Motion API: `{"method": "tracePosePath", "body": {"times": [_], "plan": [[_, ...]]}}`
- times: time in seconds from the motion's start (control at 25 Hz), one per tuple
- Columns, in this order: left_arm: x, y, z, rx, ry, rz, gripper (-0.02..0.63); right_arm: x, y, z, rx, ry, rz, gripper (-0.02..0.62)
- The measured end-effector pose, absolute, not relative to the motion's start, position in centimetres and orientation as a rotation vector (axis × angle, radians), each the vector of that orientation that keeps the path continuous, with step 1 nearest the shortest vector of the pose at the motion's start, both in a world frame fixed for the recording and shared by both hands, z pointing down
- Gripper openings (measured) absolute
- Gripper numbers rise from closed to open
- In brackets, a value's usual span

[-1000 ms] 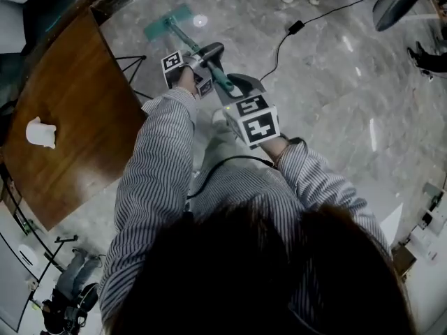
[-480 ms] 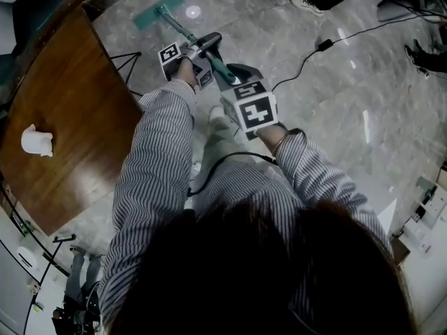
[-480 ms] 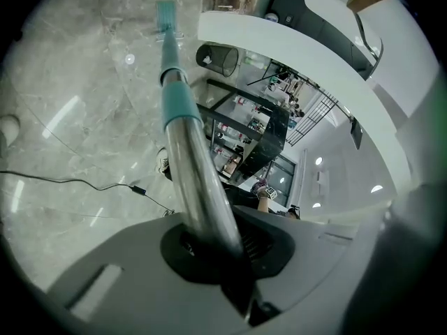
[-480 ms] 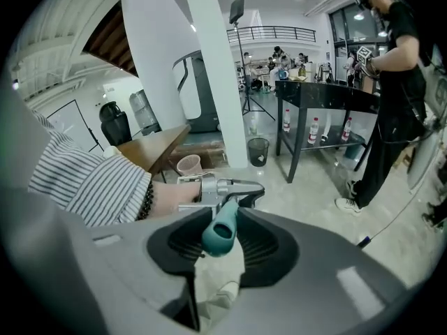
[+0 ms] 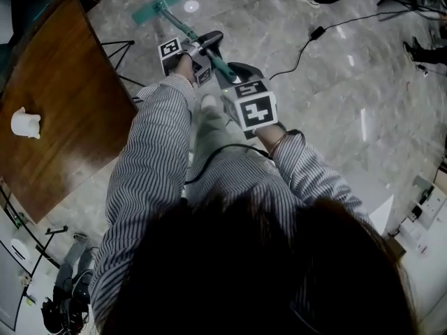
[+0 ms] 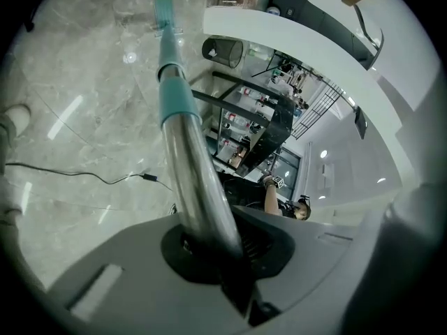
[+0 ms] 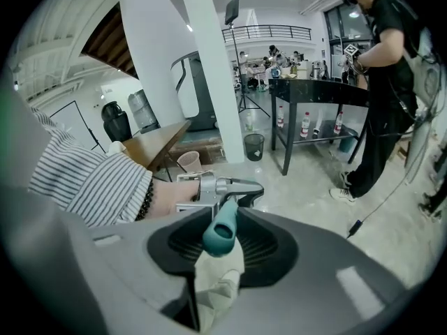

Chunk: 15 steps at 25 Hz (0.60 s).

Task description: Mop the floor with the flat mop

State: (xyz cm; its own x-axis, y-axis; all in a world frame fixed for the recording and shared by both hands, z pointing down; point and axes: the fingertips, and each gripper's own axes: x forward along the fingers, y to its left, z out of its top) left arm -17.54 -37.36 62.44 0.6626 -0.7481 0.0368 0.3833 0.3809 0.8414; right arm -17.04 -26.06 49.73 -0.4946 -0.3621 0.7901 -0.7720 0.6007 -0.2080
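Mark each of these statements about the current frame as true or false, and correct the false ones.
1. The left gripper is clamped on the metal shaft of the mop handle. True.
2. The right gripper holds nothing. False: its jaws are closed on the teal end of the mop handle.
3. The mop head rests on the wooden table. False: it lies on the floor, clear of the table.
4. A small white object sits on the wooden table. True.
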Motion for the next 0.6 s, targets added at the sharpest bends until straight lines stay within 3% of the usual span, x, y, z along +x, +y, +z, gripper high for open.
{"method": "tracePosePath", "body": {"times": [0.6], "plan": [[2.9,-16.2,61.3,0.934,-0.457,-0.828,0.026,3.8,-4.5,48.6,0.764,-2.124,0.627,0.115]]}}
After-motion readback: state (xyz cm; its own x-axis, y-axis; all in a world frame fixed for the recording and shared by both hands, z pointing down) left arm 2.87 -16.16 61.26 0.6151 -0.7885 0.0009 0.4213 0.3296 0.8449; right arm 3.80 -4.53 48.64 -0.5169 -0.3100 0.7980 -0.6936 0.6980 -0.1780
